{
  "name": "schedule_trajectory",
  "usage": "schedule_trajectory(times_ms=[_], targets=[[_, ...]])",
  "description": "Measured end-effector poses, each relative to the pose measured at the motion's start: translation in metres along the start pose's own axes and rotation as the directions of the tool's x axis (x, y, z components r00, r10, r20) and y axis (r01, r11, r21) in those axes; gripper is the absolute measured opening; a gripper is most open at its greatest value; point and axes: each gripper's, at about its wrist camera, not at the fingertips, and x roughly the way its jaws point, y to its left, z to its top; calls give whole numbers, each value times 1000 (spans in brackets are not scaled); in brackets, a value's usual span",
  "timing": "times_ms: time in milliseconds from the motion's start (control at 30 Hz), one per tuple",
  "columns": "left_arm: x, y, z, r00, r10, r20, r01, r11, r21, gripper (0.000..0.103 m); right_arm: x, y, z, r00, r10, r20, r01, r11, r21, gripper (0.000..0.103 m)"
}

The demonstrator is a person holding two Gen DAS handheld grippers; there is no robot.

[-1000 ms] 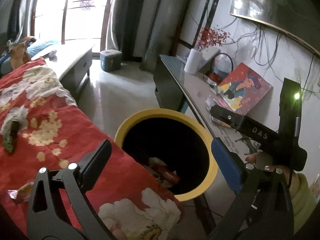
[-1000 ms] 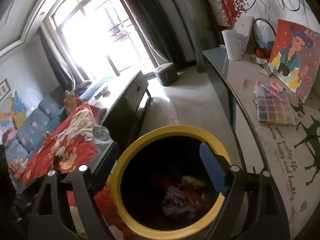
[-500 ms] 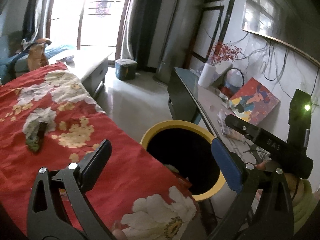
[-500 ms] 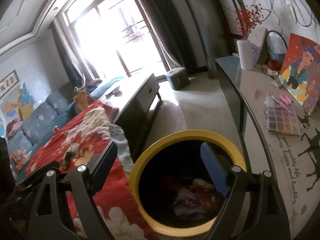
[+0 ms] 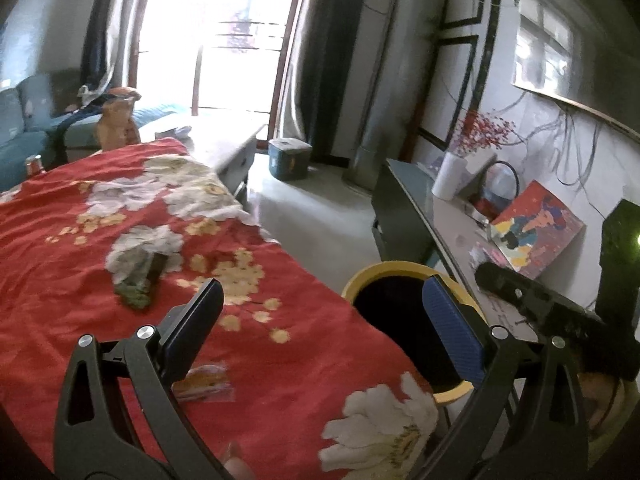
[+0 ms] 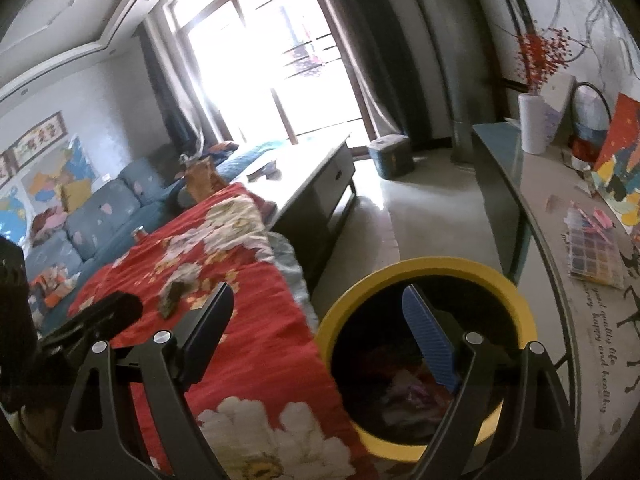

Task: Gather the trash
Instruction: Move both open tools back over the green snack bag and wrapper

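A yellow-rimmed black trash bin [image 5: 384, 270] [image 6: 440, 264] stands beside a table covered with a red floral cloth [image 5: 80, 320] [image 6: 256, 320]. Crumpled wrappers [image 6: 400, 384] lie at its bottom. On the cloth rest a dark green wrapper [image 5: 138, 280] [image 6: 172, 298] and, closer, a shiny pale wrapper [image 5: 204, 382]. My left gripper [image 5: 320, 300] hangs open and empty over the cloth's edge, with the pale wrapper just below its left finger. My right gripper [image 6: 316, 300] is open and empty above the bin's left rim. Each view shows the other gripper's black body at its edge.
A long side table [image 6: 560, 216] runs along the right wall with a white vase [image 6: 532, 124], a painting [image 5: 536, 232] and a bead box [image 6: 596, 252]. A low coffee table [image 6: 304, 176], a blue sofa [image 6: 104, 216] and a small blue box [image 5: 290, 158] on the floor lie beyond.
Both views have risen and pulled back from the bin, swinging left. More of the red cloth and its wrappers now show. Both grippers have stayed open.
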Motion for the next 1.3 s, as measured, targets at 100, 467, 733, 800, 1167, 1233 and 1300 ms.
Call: schedule_trajectory(times_ms=[100, 467, 733, 800, 1167, 1233, 1300], targets=[[-5, 11, 0, 1000, 23, 11, -23, 1000, -12, 92, 4, 14, -4, 1000, 22, -14, -22, 999, -25, 84], [-21, 57, -4, 995, 95, 27, -93, 993, -74, 92, 20, 62, -19, 993, 86, -79, -93, 991, -100, 84], [-30, 91, -8, 990, 140, 29, -135, 982, -133, 92, 33, 98, -31, 981, 136, -138, -158, 973, -165, 84], [-31, 99, -8, 988, 152, 29, -146, 978, -147, 92, 36, 106, -33, 978, 146, -150, -172, 969, -179, 84], [-36, 142, -16, 978, 206, 17, -197, 956, -218, 92, 54, 144, -51, 956, 186, -226, -237, 944, -231, 84], [-36, 148, -17, 978, 209, 14, -200, 953, -228, 92, 57, 150, -55, 953, 188, -237, -245, 939, -240, 84], [-34, 153, -19, 977, 213, 7, -205, 950, -237, 92, 62, 155, -58, 951, 189, -245, -250, 935, -251, 84]])
